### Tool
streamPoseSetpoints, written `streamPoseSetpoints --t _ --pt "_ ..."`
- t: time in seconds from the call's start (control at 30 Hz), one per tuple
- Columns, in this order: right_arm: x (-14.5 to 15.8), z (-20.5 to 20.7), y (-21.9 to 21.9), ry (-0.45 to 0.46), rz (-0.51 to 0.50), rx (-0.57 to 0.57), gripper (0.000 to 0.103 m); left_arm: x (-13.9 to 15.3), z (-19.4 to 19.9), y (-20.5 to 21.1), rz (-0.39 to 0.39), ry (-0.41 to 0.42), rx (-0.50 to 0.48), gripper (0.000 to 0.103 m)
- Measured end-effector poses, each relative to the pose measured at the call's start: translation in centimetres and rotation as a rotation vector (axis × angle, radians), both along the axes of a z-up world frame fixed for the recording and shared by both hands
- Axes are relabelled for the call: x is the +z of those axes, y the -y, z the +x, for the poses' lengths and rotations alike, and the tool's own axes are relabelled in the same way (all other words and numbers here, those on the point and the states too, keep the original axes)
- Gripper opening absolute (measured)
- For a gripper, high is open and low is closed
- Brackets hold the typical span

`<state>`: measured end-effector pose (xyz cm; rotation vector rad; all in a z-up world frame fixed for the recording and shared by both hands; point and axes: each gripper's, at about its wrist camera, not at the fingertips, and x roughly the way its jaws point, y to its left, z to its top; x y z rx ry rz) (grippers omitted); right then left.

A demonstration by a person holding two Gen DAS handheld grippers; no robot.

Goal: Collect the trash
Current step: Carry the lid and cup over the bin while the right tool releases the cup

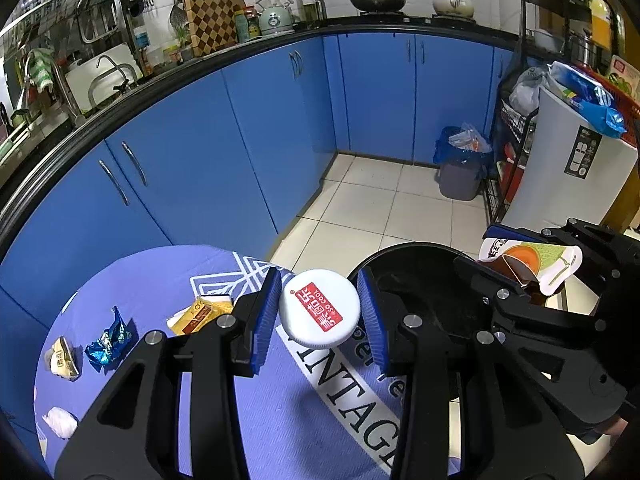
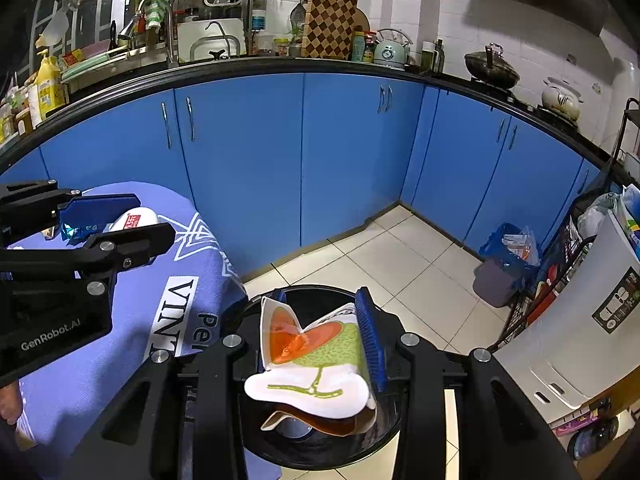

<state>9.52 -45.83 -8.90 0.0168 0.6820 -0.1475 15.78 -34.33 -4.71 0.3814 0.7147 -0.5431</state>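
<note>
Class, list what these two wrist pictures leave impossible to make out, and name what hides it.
- Black round bin interior: both views, covered by the crushed white melon-print cup and gripper frames.
- White round lid's underside: left wrist, faces away.
- Small white wad: left wrist, too small to identify.

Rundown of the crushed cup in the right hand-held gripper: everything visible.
The crushed cup looks like thin paper or plastic: white, printed with a green melon and orange flesh, brown-orange inside. It is flattened and folded, its rim splayed out toward the camera. The right hand-held gripper holds it, with the blue pads pressing its sides. It hangs in the air above the open black bin, which stands on the tiled floor beside the table. Nothing else touches it. The left wrist view shows it side-on.
</note>
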Motion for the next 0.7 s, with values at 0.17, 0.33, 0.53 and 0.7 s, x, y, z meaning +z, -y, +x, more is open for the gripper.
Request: streamPoseSetpoints --t 0.17,0.33,0.53,0.7 --pt "-0.2 0.3 0.5 0.001 0.013 -0.007 0.041 -0.1 0.2 0.3 0.000 -0.002 0.002 0.041" --pt "-0.2 0.1 1.3 0.025 0.001 -0.071 0.075 -0.2 0.4 0.7 -0.008 -0.010 0.003 0.041" --pt "-0.6 -0.2 2.3 0.013 -0.004 -0.113 0.075 -0.3 0.7 1.5 -0.016 -0.021 -0.012 0.042" --pt "-1.0 -0.4 3.1 0.004 0.009 -0.136 0.075 -0.1 0.6 2.2 -0.024 -0.020 -0.027 0.042"
